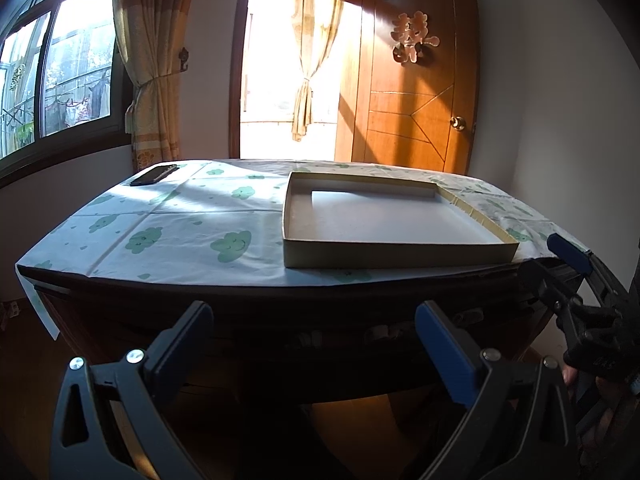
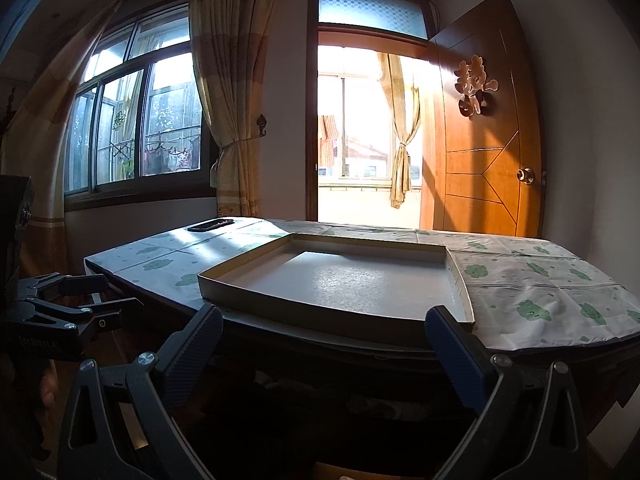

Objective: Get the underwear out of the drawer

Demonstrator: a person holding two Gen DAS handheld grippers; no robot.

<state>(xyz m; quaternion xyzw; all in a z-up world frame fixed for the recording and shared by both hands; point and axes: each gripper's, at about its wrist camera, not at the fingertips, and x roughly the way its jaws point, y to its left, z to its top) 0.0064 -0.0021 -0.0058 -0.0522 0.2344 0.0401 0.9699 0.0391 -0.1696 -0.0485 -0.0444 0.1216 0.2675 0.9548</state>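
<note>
My left gripper (image 1: pixel 316 332) is open with nothing between its blue-padded fingers, and it points at the dark wooden front of a cabinet (image 1: pixel 120 320). A dim gap under the cabinet top looks like a drawer (image 1: pixel 344 338), where pale rolled shapes (image 1: pixel 380 332) show faintly; I cannot tell what they are. My right gripper (image 2: pixel 326 328) is also open and holds nothing, level with the cabinet's front edge above the same shadowed drawer (image 2: pixel 320 392). Each gripper shows in the other's view: the right one (image 1: pixel 554 262) at the far right, the left one (image 2: pixel 108 292) at the far left.
A cloth with green cloud prints (image 1: pixel 180 224) covers the cabinet top. A shallow cardboard tray (image 1: pixel 396 254) sits at its front right, with nothing in it. A dark phone (image 1: pixel 154 175) lies at the back left. Behind are a window, curtains and an open wooden door (image 1: pixel 416 80).
</note>
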